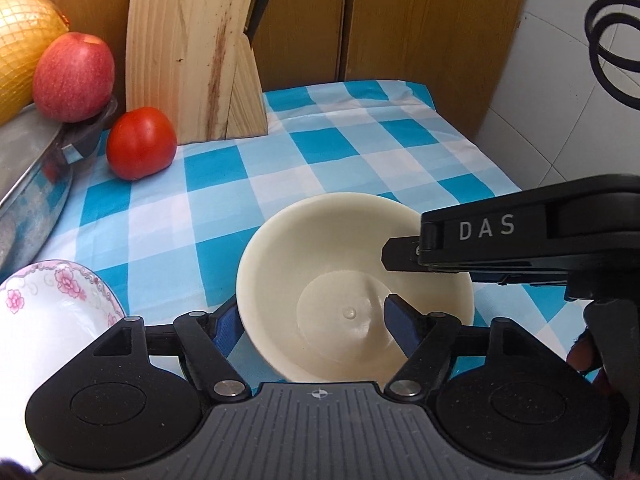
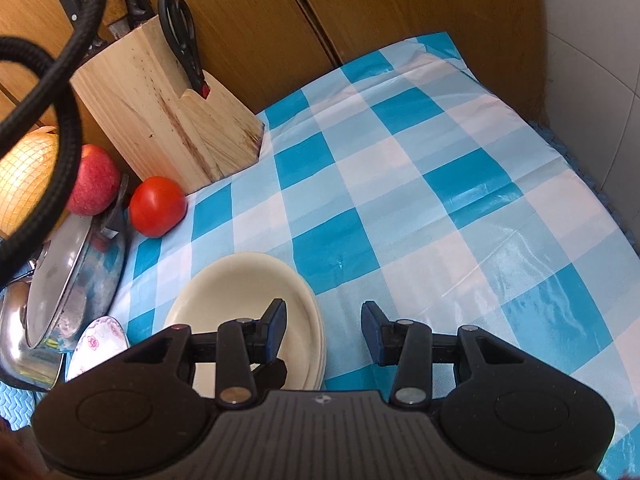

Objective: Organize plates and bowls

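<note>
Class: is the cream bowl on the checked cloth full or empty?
Empty: the cream bowl shows its bare inner base, nothing inside but one left finger tip.

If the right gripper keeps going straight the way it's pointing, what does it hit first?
Probably the checkered tablecloth. The right gripper has bare cloth between its open fingers; the cream bowl sits just left of that line, under the left finger, so it might be clipped.

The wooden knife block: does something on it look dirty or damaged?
Yes. The knife block has a dark reddish-brown streak running down its side toward the base, like an old stain. Scissors sit in its slot. No crack shows.
</note>
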Motion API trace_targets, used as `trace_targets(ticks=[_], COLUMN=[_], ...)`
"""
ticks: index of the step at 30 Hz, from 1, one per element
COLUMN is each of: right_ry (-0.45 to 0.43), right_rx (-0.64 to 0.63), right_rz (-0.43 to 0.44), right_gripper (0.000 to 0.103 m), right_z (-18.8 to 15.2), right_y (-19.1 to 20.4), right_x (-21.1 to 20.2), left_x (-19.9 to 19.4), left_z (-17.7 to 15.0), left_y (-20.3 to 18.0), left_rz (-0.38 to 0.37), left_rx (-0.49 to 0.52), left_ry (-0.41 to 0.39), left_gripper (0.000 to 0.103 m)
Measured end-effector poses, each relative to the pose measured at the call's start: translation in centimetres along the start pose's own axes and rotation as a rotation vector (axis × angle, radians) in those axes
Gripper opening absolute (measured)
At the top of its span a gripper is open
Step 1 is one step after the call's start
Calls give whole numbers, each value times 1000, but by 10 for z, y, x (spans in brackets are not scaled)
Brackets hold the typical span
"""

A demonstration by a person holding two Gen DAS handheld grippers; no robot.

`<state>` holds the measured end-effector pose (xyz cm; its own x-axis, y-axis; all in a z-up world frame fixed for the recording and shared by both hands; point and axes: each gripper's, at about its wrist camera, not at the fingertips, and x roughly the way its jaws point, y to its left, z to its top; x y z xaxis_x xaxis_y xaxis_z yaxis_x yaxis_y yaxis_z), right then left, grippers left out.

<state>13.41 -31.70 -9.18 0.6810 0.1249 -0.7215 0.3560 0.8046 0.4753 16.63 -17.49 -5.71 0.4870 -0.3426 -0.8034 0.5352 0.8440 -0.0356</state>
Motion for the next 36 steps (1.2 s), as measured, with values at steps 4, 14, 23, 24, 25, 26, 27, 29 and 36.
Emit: trace_targets(ticks=[4, 14, 23, 24, 25, 26, 27, 29, 36], right_ry=[2, 8, 25, 28, 27, 28, 26, 27, 27], right_rx=[-13, -31, -52, -50, -45, -45, -48, -49, -48], right_rz=[-1, 4, 19, 20, 22, 22, 21, 27, 38], right_gripper=[39, 39, 36, 36, 36, 35, 35, 34, 22], right_z=[1, 3, 4, 5, 5, 5, 5, 5, 5], right_y=[2, 5, 7, 6, 6, 6, 6, 7, 5], right_x=[6, 10, 13, 14, 14, 14, 14, 14, 12], left_x=[3, 14, 19, 19, 20, 20, 20, 21, 20], left_z=[1, 5, 9, 10, 10, 10, 10, 11, 11], left_y=[-4, -5, -4, -4, -4, -4, -4, -3, -2], left_rz=[19, 33, 25, 24, 22, 21, 20, 18, 13], left_rx=[39, 56, 59, 58, 57, 56, 55, 52, 32], left_ry=[-12, -10, -19, -20, -20, -21, -22, -21, -20], left_gripper=[84, 84, 85, 85, 85, 85, 85, 85, 83])
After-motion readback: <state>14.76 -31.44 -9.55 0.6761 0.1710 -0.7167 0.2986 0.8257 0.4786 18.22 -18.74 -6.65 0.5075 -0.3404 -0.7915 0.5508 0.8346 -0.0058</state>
